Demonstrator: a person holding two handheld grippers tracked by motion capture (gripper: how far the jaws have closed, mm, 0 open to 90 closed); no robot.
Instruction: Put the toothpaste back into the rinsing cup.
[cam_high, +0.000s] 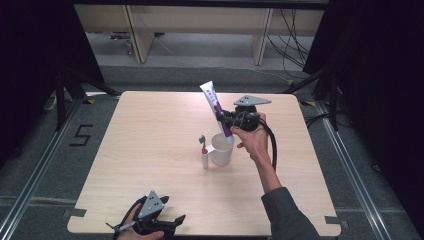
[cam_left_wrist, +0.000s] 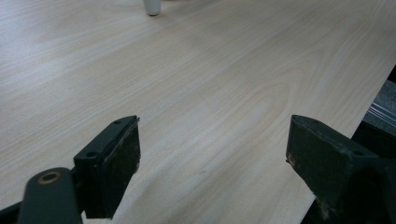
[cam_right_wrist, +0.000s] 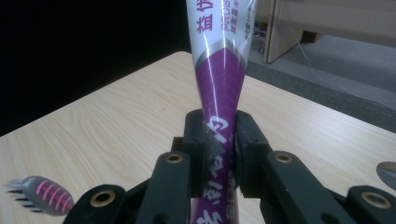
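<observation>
Left gripper (cam_high: 150, 220) rested at near edge of pale wood-grain table (cam_high: 150, 130), black blocky jaws spread wide, holding nothing. Mid-table: white round cup (cam_high: 220, 148), toothbrush (cam_high: 203, 150) upright just beside it. Right gripper (cam_high: 226, 121) pinched glossy purple-and-white toothpaste tube (cam_high: 216, 108), tilted, lower end inside cup

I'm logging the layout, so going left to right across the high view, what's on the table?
Left hand-held gripper at the near edge → toothbrush → white cup → right hand-held gripper, shut on the toothpaste tube.
</observation>
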